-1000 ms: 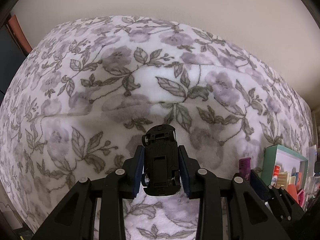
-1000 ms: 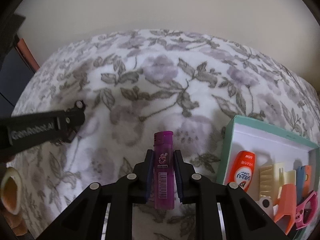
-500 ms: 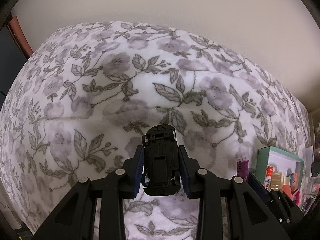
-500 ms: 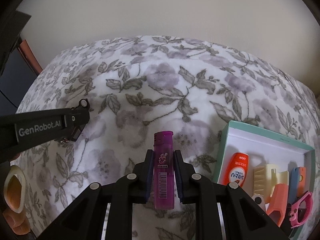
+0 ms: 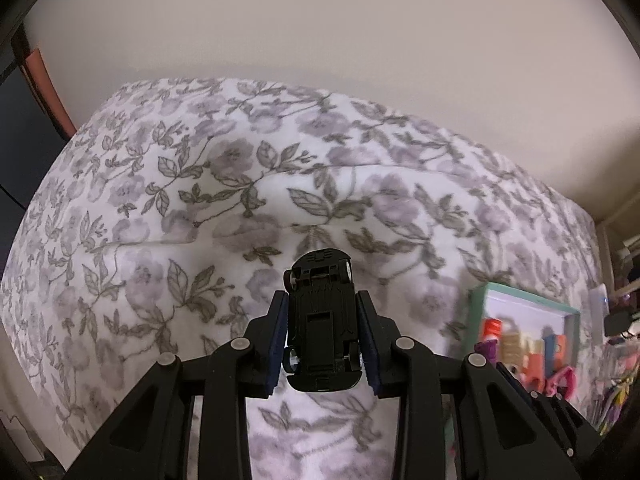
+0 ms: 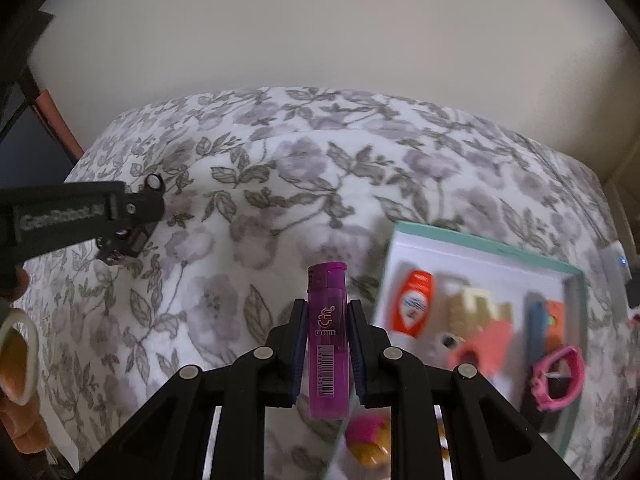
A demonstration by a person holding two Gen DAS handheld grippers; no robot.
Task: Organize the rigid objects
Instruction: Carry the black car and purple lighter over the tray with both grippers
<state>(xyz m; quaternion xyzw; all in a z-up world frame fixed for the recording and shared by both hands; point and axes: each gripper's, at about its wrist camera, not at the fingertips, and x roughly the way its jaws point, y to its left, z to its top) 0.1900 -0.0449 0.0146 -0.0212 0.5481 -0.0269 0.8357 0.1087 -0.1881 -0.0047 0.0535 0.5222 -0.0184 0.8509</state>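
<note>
The left tool (image 5: 322,320) is pinching a black toy car (image 5: 321,322) between its blue-lined fingers (image 5: 278,340), the car turned underside toward the camera with its chassis and small wheels showing, one end poking out past the fingertips and held above the floral blanket (image 5: 240,200). The right tool (image 6: 327,336) is pinching a translucent purple lighter (image 6: 327,332), which stands lengthwise along the fingers with its cap pointing away from the camera and a barcode label on its near half. Both things hang over the blanket, a white cloth printed with grey leaves and mauve flowers that lies in soft folds below a plain pale wall (image 6: 320,32). To the right of the lighter lies a shallow box with a teal rim (image 6: 480,242) and white inside, resting on the blanket; it holds an orange and white tube (image 6: 412,304), a cream comb-like piece (image 6: 476,308), a coral plastic piece (image 6: 484,344), a blue and orange item (image 6: 544,316) and a pink ring-shaped thing (image 6: 560,376), all blurred. In the left wrist view the same box (image 5: 532,300) sits at the far right, also blurred. The left tool's black arm (image 6: 80,216) shows at the left edge of the right wrist view, well apart from the lighter.
</note>
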